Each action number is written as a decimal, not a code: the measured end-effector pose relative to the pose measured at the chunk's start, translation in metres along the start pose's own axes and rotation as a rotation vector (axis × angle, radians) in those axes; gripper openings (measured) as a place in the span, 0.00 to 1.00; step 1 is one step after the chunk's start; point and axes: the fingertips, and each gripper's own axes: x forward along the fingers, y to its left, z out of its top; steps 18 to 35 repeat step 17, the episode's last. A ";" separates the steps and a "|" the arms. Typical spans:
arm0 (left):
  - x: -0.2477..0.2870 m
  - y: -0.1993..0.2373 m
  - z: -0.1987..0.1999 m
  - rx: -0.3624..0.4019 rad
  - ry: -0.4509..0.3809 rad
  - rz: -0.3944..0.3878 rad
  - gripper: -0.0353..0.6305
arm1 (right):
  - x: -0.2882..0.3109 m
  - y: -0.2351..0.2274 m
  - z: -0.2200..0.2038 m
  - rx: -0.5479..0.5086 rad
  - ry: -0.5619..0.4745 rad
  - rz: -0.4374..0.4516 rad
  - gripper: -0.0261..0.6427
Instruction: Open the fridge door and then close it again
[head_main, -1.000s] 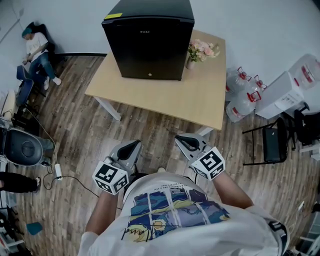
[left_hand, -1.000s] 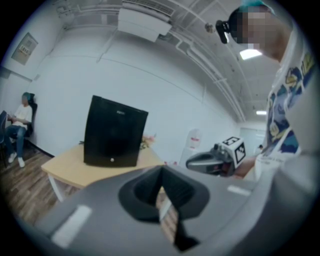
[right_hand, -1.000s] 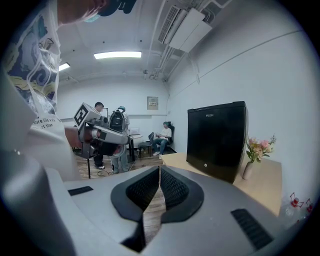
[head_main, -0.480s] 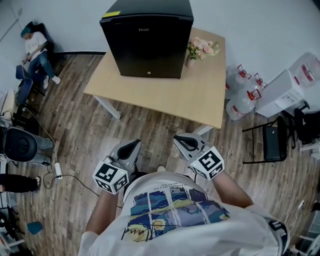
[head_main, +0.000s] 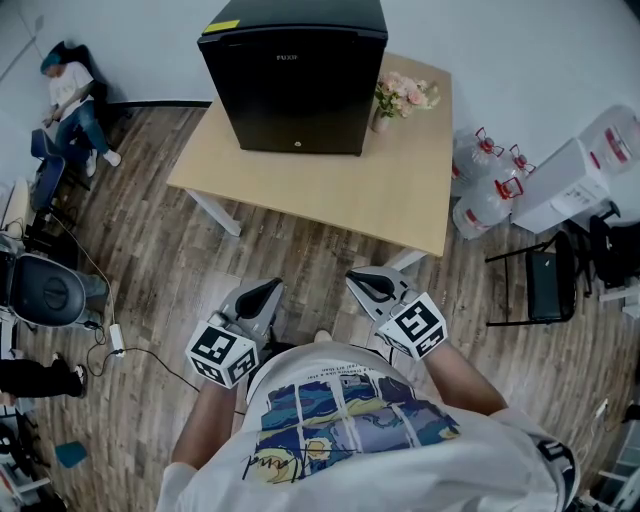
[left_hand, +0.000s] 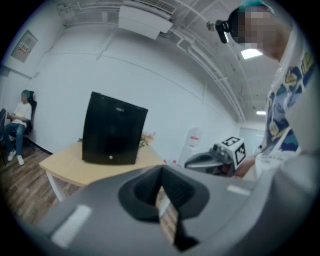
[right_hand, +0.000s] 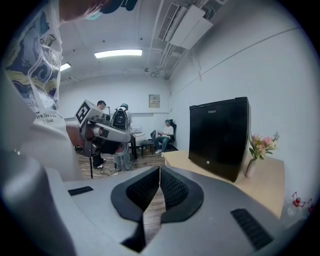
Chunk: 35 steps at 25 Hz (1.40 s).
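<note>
Standoff: both tools clenched and empty

Head view: a black compact fridge (head_main: 295, 75) stands at the far side of a light wooden table (head_main: 400, 190). Its door is shut and faces the person, so what it holds cannot be seen. Just beside its right front corner is a small vase (head_main: 381, 126) holding pink flowers (head_main: 405, 97). On the plank floor (head_main: 290, 260), off the table's right end, several clear water jugs (head_main: 482, 195) with red handles are clustered; how full they are cannot be told. The left gripper (head_main: 268, 288) and right gripper (head_main: 362, 280) are held close to the person's chest, side by side, well apart from the table.

Left gripper view: the jaws are pressed together with nothing between them. The fridge shows beyond them, door closed.

Right gripper view: the ribbed jaw pads meet, gripping nothing. The fridge sits on the table to the right, the vase of flowers just beside it. A seated person (right_hand: 164, 135) is far across the room.
</note>
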 end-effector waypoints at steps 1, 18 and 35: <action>0.000 0.000 0.001 0.001 0.000 0.000 0.06 | 0.000 0.000 0.000 -0.001 0.001 0.001 0.06; 0.004 -0.001 0.003 0.008 0.001 -0.007 0.06 | 0.002 -0.002 -0.006 0.002 0.011 0.002 0.06; 0.004 -0.001 0.003 0.008 0.001 -0.007 0.06 | 0.002 -0.002 -0.006 0.002 0.011 0.002 0.06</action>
